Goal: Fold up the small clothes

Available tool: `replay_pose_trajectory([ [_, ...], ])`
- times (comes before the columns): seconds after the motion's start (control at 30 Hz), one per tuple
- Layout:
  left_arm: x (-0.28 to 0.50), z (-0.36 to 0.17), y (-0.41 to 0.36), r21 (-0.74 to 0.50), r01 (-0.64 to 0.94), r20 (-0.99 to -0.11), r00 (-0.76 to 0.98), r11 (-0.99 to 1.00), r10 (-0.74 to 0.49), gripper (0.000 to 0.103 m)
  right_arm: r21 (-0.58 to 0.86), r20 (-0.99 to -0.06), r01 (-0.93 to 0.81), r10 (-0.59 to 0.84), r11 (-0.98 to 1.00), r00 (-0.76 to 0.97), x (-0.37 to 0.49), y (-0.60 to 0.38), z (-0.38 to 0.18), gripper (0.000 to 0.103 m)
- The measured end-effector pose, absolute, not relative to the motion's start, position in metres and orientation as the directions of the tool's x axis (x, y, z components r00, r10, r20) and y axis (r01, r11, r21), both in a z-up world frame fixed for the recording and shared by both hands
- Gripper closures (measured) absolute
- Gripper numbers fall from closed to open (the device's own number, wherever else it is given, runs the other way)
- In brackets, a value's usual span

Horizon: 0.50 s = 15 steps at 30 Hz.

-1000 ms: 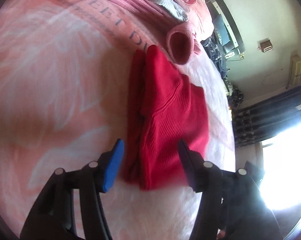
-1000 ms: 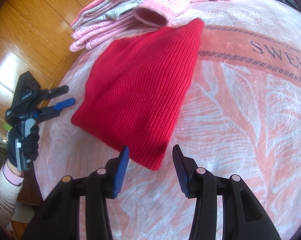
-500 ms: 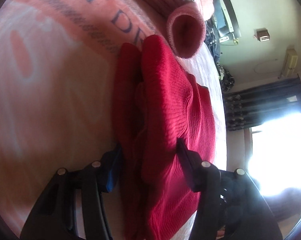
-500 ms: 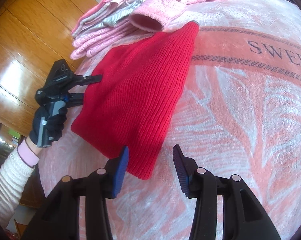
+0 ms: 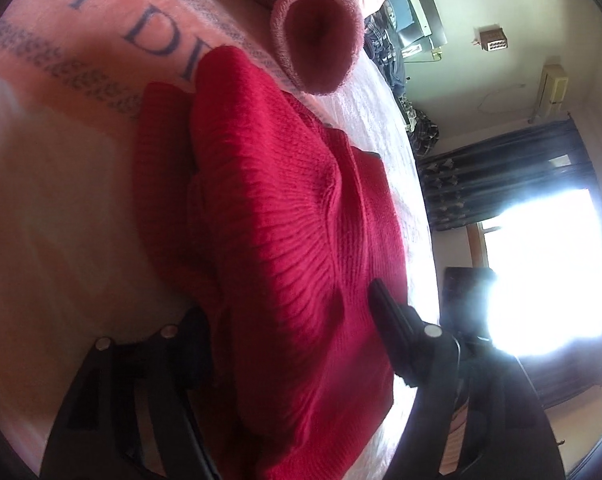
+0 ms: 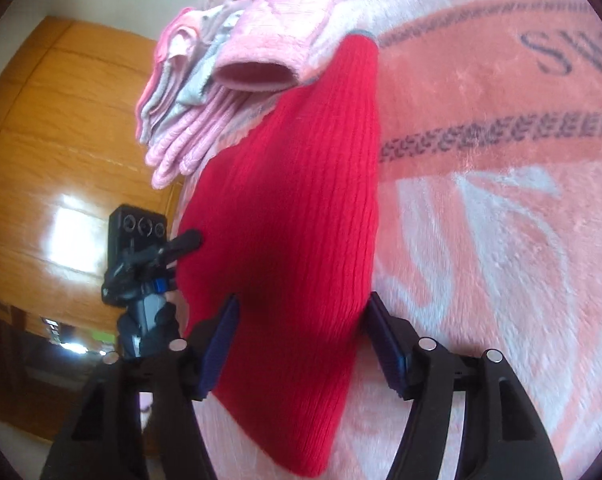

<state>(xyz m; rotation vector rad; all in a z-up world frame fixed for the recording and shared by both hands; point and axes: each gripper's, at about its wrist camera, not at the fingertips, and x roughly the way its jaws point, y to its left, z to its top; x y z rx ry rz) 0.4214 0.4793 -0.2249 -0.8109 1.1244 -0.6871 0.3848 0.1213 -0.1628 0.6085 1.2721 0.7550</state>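
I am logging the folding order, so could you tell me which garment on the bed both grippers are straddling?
The red ribbed knit, lying flat between the open fingers of both grippers; the pink and grey clothes are piled beyond it, untouched.

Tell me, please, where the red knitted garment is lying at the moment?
The red knitted garment lies on the pink blanket, between both grippers' open fingers, its far end touching the pile of pink clothes.

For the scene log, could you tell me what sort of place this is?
Most likely a bedroom at home: the red knit garment lies on a plush pink blanket spread like bedding, with a wooden wardrobe beside it and dark curtains at a bright window.
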Motion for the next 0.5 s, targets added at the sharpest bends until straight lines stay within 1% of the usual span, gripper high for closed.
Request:
replay_pose_trajectory([
  [0.03, 0.423, -0.226, 0.478, -0.838, 0.071, -0.502, 0.289, 0.541, -0.815, 0.043, 0.782, -0.593, -0.142, 0.795, 0.606, 0.129, 0.388, 0.121, -0.165, 0.045],
  [0.07, 0.424, -0.228, 0.474, -0.829, 0.061, -0.519, 0.284, 0.556, -0.806, 0.048, 0.790, -0.585, -0.135, 0.802, 0.598, 0.125, 0.389, 0.121, -0.166, 0.047],
  [0.1, 0.425, -0.230, 0.472, -0.824, 0.046, -0.532, 0.282, 0.565, -0.799, 0.061, 0.797, -0.578, -0.131, 0.808, 0.589, 0.118, 0.391, 0.122, -0.167, 0.055],
  [0.13, 0.426, -0.235, 0.470, -0.828, 0.015, -0.535, 0.283, 0.561, -0.796, 0.064, 0.802, -0.574, -0.124, 0.811, 0.585, 0.111, 0.391, 0.122, -0.169, 0.063],
  [0.17, 0.425, -0.238, 0.471, -0.839, -0.017, -0.524, 0.298, 0.544, -0.798, 0.065, 0.809, -0.566, -0.116, 0.817, 0.576, 0.109, 0.391, 0.121, -0.169, 0.065],
  [0.23, 0.423, -0.235, 0.468, -0.832, -0.023, -0.534, 0.307, 0.555, -0.788, 0.067, 0.814, -0.559, -0.118, 0.822, 0.569, 0.110, 0.389, 0.119, -0.164, 0.070],
  [0.27, 0.421, -0.232, 0.464, -0.828, -0.025, -0.540, 0.308, 0.561, -0.783, 0.068, 0.823, -0.546, -0.116, 0.831, 0.556, 0.110, 0.388, 0.115, -0.159, 0.071],
  [0.33, 0.419, -0.225, 0.456, -0.841, -0.038, -0.523, 0.308, 0.539, -0.794, 0.070, 0.829, -0.536, -0.122, 0.837, 0.547, 0.111, 0.385, 0.110, -0.149, 0.072],
  [0.4, 0.412, -0.219, 0.446, -0.863, -0.053, -0.493, 0.298, 0.502, -0.817, 0.070, 0.820, -0.547, -0.133, 0.830, 0.557, 0.109, 0.380, 0.104, -0.135, 0.072],
  [0.5, 0.396, -0.209, 0.419, -0.877, -0.070, -0.477, 0.263, 0.476, -0.839, 0.070, 0.810, -0.562, -0.127, 0.820, 0.572, 0.109, 0.368, 0.080, -0.116, 0.072],
])
